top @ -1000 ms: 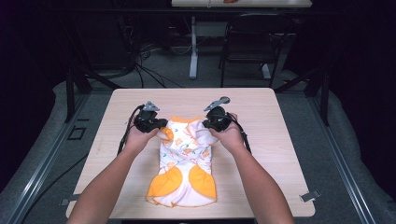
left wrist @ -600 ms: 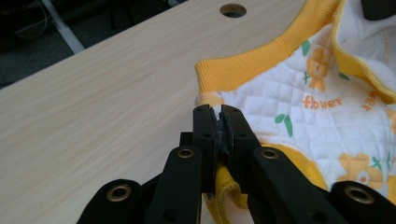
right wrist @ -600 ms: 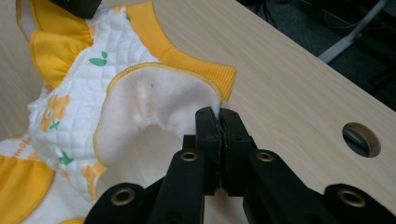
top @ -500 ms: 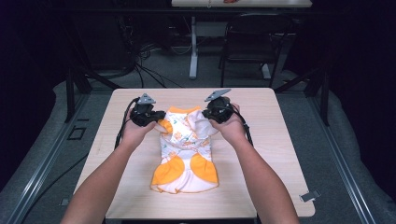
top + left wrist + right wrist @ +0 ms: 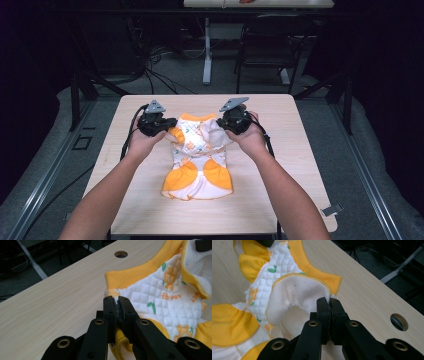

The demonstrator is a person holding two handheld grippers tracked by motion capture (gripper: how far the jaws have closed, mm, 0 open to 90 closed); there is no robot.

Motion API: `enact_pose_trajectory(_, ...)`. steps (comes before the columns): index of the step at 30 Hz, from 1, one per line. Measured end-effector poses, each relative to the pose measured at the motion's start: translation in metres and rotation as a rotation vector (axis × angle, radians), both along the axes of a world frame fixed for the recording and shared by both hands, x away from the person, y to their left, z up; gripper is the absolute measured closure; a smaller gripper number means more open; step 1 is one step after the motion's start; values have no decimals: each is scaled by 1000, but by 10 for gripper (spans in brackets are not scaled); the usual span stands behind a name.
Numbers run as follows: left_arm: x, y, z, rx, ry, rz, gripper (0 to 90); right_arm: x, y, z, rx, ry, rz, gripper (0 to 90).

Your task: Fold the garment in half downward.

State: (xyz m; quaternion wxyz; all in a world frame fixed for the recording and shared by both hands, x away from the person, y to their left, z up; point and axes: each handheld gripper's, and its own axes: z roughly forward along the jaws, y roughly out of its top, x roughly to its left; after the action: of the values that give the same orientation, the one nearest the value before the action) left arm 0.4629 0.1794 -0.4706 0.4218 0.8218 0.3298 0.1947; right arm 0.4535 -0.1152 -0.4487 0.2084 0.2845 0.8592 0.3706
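A small quilted white and orange garment with flower print lies lengthwise on the wooden table, its top end lifted. My left gripper is shut on the garment's left upper edge; in the left gripper view the jaws pinch an orange hem beside the quilted cloth. At the garment's right upper edge my right gripper is shut as well. The right gripper view has its jaws clamped on the white fleecy lining near the orange collar.
A round cable hole is cut in the table near its far edge, also seen as a hole in the right gripper view. Cables, a chair and a table leg stand on the floor beyond.
Both hands have risen and moved toward the far edge, lifting the garment's top end and dragging the garment away from the near edge. Both grips stay the same.
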Motion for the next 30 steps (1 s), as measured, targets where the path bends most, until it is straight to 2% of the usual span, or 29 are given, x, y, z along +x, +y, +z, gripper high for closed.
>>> enact_pose_trajectory(4, -6, 0, -5, 3, 4, -19, 855, -6, 0, -5, -24, 1, 15, 875)
enact_pose_trajectory(11, -18, 0, -10, 15, 0, -46, 855, -15, -3, -13, -31, 8, 38, 875)
enact_pose_trajectory(19, -30, 2, -19, 14, 14, -58, 855, -25, -3, -23, -37, 16, 55, 875)
enact_pose_trajectory(22, -34, 3, -24, 25, 19, -64, 856, -28, -2, -26, -63, 21, 66, 875)
enact_pose_trajectory(25, -37, 3, -28, 32, 26, -66, 856, -31, -2, -28, -63, 21, 70, 875)
enact_pose_trajectory(30, -41, 4, -36, 32, 40, -72, 855, -36, -2, -38, -76, 51, 78, 875)
